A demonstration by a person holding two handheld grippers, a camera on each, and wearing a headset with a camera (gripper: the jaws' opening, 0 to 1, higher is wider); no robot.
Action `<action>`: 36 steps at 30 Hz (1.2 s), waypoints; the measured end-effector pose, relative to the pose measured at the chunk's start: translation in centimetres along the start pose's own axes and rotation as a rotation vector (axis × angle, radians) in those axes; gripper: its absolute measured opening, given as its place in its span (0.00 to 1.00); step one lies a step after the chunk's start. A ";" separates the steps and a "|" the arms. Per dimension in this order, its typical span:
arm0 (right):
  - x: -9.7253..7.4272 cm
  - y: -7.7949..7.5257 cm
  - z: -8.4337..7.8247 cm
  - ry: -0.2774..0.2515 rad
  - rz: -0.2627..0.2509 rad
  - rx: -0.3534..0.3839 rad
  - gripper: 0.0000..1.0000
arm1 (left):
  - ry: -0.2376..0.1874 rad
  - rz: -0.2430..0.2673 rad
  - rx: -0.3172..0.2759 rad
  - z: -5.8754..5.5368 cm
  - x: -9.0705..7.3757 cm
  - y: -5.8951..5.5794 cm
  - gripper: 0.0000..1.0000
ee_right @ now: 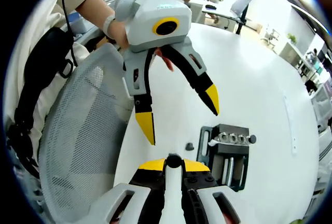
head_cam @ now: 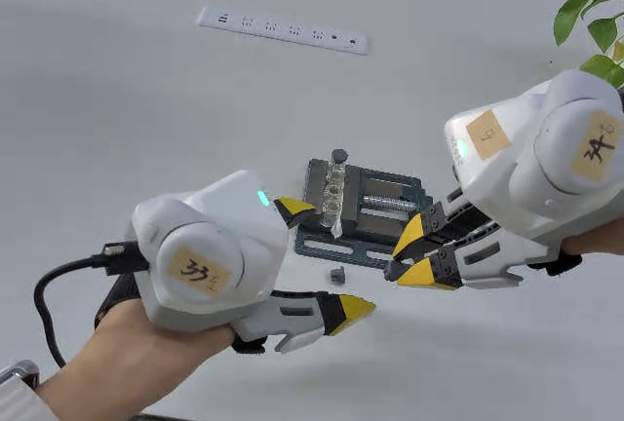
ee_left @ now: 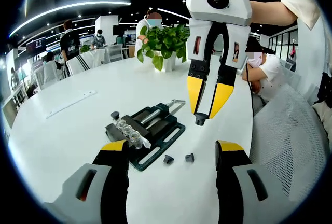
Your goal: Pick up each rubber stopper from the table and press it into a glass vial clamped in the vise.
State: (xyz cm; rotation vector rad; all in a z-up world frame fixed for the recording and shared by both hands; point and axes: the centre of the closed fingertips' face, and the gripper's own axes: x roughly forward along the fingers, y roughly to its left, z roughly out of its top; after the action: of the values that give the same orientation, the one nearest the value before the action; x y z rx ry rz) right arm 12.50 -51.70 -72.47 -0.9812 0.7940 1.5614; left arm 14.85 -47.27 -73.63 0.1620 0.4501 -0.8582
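Note:
A dark vise on the white table clamps a row of glass vials; the far vial wears a dark rubber stopper. My right gripper hovers just right of the vise's near end, shut on a stopper at its yellow tips. In the left gripper view that held stopper hangs above two loose stoppers lying beside the vise. My left gripper stands open and empty, left of the vise, its jaws wide apart.
A white power strip lies far back on the table. Plant leaves reach in at the right edge. A grey mesh chair stands by the table's near edge. People sit at desks beyond.

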 end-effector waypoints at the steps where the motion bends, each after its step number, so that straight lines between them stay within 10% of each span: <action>1: 0.0 -0.3 0.0 0.001 -0.001 -0.002 0.06 | 0.004 0.012 -0.014 -0.3 0.0 0.3 0.71; 12: -0.1 -4.5 0.5 0.009 -0.037 -0.057 0.05 | 0.021 0.057 -0.062 -1.6 -0.3 1.2 0.99; 36: 1.3 -11.8 1.5 0.107 -0.039 -0.229 0.05 | 0.030 0.104 -0.114 -2.8 -0.8 2.7 0.99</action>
State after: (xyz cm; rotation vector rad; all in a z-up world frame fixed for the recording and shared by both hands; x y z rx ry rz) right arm 23.70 -47.45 -72.90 -1.2481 0.6748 1.6008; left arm 15.58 -44.13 -75.88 0.0924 0.5132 -0.7265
